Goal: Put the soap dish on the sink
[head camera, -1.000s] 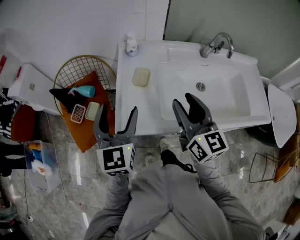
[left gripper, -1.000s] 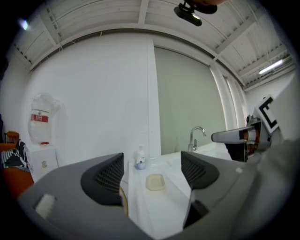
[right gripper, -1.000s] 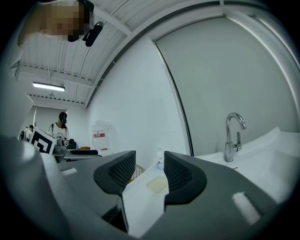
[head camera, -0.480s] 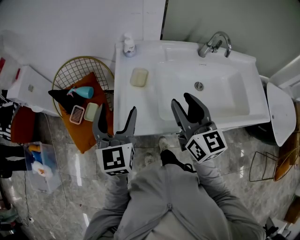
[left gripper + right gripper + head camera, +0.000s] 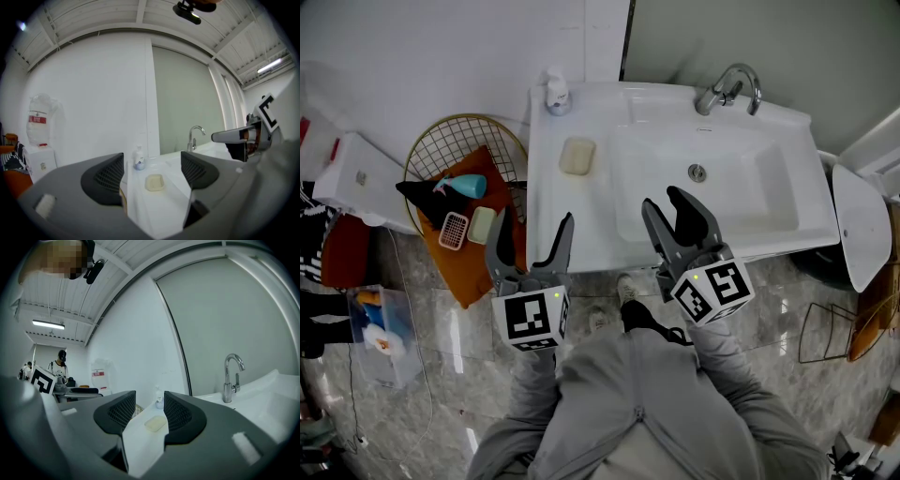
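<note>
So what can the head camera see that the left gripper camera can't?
Only the head view shows the teal bottle and pink slotted soap dish inside the round gold wire basket, plus the basin's drain. Only the left gripper view shows the white beamed ceiling and its strip light. Both show the white sink, the cream rectangular soap dish on it, the small white pump bottle and the chrome tap.
</note>
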A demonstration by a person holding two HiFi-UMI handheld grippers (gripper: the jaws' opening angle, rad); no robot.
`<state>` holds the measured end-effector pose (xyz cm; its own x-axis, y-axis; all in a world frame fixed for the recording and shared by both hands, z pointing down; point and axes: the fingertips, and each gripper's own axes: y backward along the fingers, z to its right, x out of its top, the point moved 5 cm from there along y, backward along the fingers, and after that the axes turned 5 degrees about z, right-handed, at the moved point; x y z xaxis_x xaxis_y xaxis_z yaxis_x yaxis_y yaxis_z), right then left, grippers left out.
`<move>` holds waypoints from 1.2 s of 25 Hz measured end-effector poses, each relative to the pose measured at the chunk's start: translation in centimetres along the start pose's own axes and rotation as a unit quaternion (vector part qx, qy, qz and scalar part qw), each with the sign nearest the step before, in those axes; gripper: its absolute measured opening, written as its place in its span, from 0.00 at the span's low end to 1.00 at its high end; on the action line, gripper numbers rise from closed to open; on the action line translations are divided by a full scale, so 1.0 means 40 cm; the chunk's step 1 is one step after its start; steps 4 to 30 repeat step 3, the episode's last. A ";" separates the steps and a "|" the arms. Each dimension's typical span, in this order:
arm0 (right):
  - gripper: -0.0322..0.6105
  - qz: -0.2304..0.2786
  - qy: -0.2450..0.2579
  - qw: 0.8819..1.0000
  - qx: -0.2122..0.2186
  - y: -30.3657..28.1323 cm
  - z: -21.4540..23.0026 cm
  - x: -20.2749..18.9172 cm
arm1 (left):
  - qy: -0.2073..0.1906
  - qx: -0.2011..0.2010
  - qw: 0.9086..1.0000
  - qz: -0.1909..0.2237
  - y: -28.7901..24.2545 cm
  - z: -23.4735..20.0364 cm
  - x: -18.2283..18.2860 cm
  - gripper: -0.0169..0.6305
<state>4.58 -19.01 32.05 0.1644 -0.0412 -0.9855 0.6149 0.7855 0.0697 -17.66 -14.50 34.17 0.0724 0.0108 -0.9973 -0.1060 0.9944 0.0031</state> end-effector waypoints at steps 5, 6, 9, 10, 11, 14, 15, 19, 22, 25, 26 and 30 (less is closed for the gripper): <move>0.34 0.001 0.000 1.000 0.001 0.000 0.001 -0.001 | -0.002 -0.001 1.000 -0.004 -0.001 0.002 -0.001 0.69; 0.34 0.001 0.000 1.000 0.001 0.000 0.001 -0.001 | -0.002 -0.001 1.000 -0.004 -0.001 0.002 -0.001 0.69; 0.34 0.001 0.000 1.000 0.001 0.000 0.001 -0.001 | -0.002 -0.001 1.000 -0.004 -0.001 0.002 -0.001 0.69; 0.34 0.001 0.000 1.000 0.001 0.000 0.001 -0.001 | -0.002 -0.001 1.000 -0.004 -0.001 0.002 -0.001 0.69; 0.34 0.001 0.000 1.000 0.001 0.000 0.001 -0.001 | -0.002 -0.001 1.000 -0.004 -0.001 0.002 -0.001 0.69; 0.34 0.001 0.000 1.000 0.001 0.000 0.001 -0.001 | -0.002 -0.001 1.000 -0.004 -0.001 0.002 -0.001 0.69; 0.34 0.001 0.000 1.000 0.001 0.000 0.001 -0.001 | -0.002 -0.001 1.000 -0.004 -0.001 0.002 -0.001 0.69; 0.34 0.001 0.000 1.000 0.001 0.000 0.001 -0.001 | -0.002 -0.001 1.000 -0.004 -0.001 0.002 -0.001 0.69; 0.34 0.001 0.000 1.000 0.001 0.000 0.001 -0.001 | -0.002 -0.001 1.000 -0.004 -0.001 0.002 -0.001 0.69; 0.34 0.001 0.000 1.000 0.001 0.000 0.001 -0.001 | -0.002 -0.001 1.000 -0.004 -0.001 0.002 -0.001 0.69; 0.34 0.001 0.000 1.000 0.001 0.000 0.001 -0.001 | -0.002 -0.001 1.000 -0.004 -0.001 0.002 -0.001 0.69; 0.34 0.001 0.000 1.000 0.001 0.000 0.001 -0.001 | -0.002 -0.001 1.000 -0.004 -0.001 0.002 -0.001 0.69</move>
